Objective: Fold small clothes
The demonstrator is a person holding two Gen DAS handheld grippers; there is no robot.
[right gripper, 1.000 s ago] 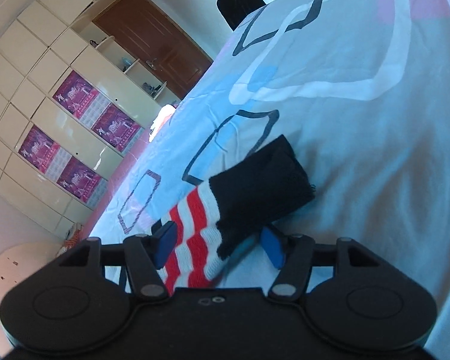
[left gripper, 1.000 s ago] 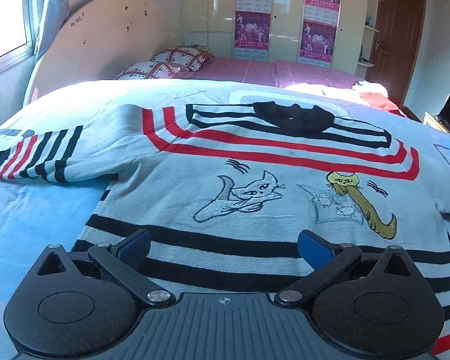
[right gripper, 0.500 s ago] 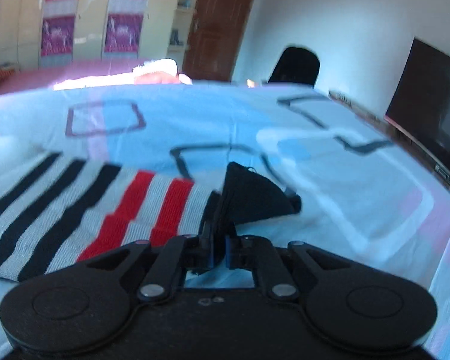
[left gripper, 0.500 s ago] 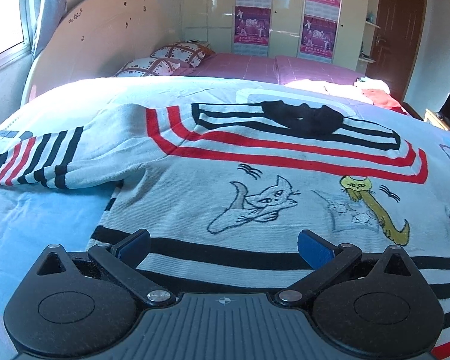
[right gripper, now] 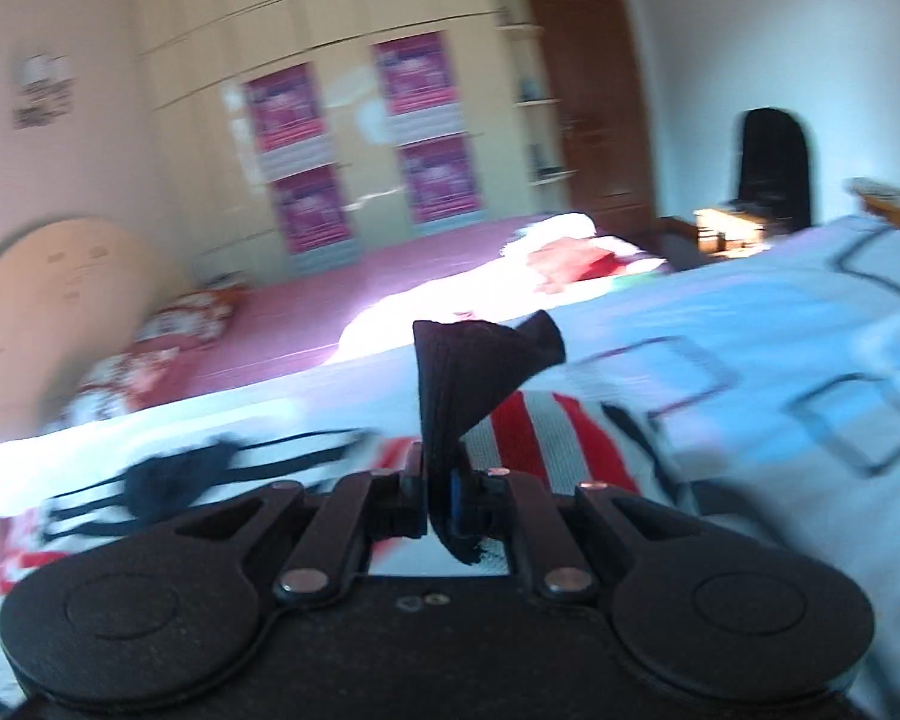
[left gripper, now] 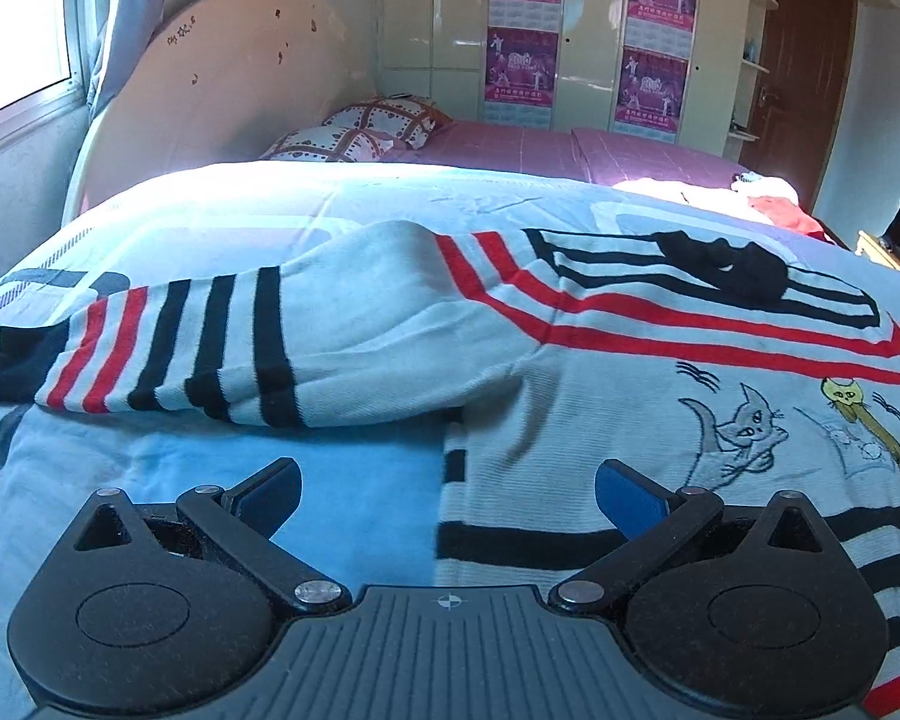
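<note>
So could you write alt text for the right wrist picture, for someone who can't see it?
The right gripper has its fingers shut on the black cuff of a striped sweater sleeve, which hangs above a light blue quilt. The blurred background shows a wardrobe with purple posters, a brown door and a black chair.

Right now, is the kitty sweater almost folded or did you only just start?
Only just started. The sweater lies mostly flat on the bed, cat pictures up. In hand: the right gripper is shut on the black cuff, lifting that sleeve. The left gripper is open, holding nothing. Left: the other sleeve, stretched out, and folding the body.
</note>
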